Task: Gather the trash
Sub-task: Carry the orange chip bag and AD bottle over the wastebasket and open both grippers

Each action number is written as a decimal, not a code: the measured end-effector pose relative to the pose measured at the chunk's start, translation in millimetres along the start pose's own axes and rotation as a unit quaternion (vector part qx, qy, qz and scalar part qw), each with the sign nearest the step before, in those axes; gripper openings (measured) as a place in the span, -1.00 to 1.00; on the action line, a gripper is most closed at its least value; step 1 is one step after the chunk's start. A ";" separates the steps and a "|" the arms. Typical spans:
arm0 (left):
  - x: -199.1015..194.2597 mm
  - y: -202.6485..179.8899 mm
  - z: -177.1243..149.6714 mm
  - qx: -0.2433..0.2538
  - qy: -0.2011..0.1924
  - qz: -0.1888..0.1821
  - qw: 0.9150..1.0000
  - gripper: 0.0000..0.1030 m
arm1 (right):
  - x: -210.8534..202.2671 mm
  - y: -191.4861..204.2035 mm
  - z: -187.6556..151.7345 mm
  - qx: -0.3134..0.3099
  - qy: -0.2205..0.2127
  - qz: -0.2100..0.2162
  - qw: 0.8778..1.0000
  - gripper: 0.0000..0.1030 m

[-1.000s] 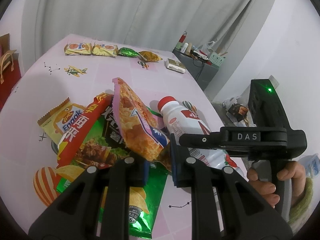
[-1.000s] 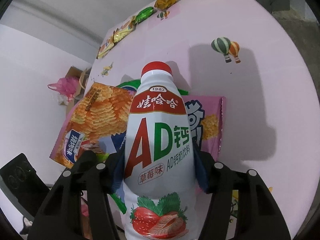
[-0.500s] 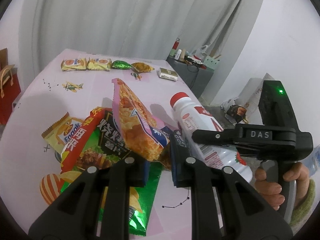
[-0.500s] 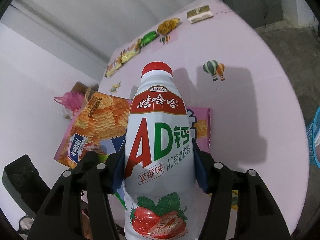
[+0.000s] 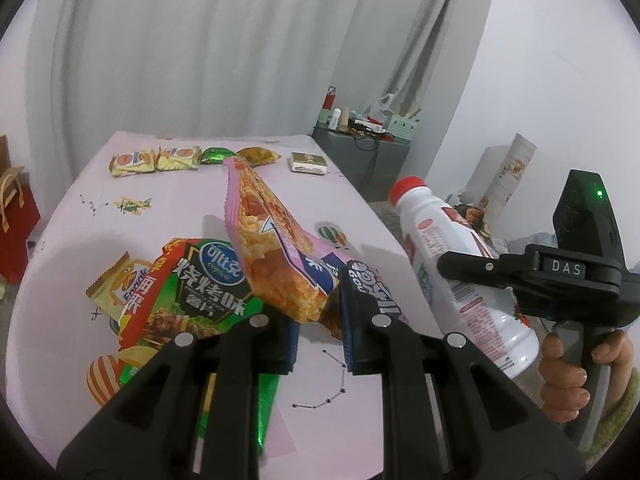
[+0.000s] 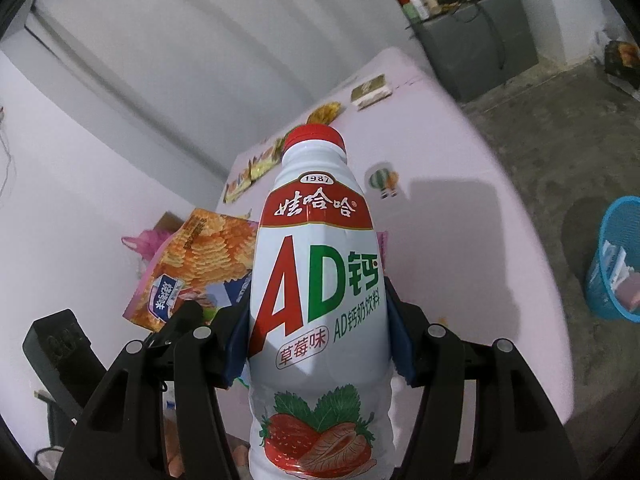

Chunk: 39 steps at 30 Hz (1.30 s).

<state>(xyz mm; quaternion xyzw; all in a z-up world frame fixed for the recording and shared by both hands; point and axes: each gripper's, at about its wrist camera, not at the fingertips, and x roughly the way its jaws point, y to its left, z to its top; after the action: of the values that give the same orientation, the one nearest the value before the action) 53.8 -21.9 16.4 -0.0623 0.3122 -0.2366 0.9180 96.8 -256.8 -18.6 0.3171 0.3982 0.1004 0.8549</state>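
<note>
Pink tablecloth (image 5: 72, 216) under most of the litter; white strawberry-milk bottle (image 6: 320, 280) clamped between the pads of the right gripper (image 6: 318, 344), red cap pointing away, held off the table near its right edge; orange chip bag (image 5: 276, 256) pinched at its lower corner by the nearly closed left gripper (image 5: 318, 332), hanging clear of the cloth.

Judged partway through: two pieces in hand, none of them binned; blue mesh basket (image 6: 616, 260) on the floor past the table's right side, with scraps already inside; green chip bag (image 5: 192, 300), a yellow wrapper (image 5: 116, 284) and a row of small snack packets (image 5: 156, 160) along the far edge left to gather.

Open floor between table edge and basket; grey cabinet (image 6: 480, 40) well back; bottle and right-hand tool close beside the left gripper, so little slack between the two.
</note>
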 end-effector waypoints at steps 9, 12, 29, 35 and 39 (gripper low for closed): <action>-16.9 -27.9 1.9 0.037 -0.012 -0.029 0.999 -0.71 | -43.3 -29.3 -29.6 0.057 -0.051 0.000 0.997 0.10; -15.4 -42.0 3.7 0.055 -0.010 -0.047 0.997 -0.71 | -58.1 -43.4 -40.0 0.080 -0.072 -0.001 0.994 0.10; 25.8 -133.1 1.3 0.133 0.031 -0.093 0.986 -0.71 | -122.6 -118.3 -71.5 0.165 -0.143 0.005 0.976 0.10; 52.9 -173.1 -3.1 0.160 0.058 -0.113 0.979 -0.71 | -147.1 -158.5 -82.9 0.208 -0.173 -0.009 0.963 0.10; 78.3 -203.1 -6.8 0.180 0.081 -0.128 0.972 -0.71 | -175.3 -201.8 -92.7 0.251 -0.210 -0.036 0.944 0.10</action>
<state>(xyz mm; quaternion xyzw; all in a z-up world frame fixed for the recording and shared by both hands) 23.7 -237.5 21.7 0.0841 0.3269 -0.4089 0.8479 -104.6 -445.5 -80.5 0.5203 0.2336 -0.1026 0.8150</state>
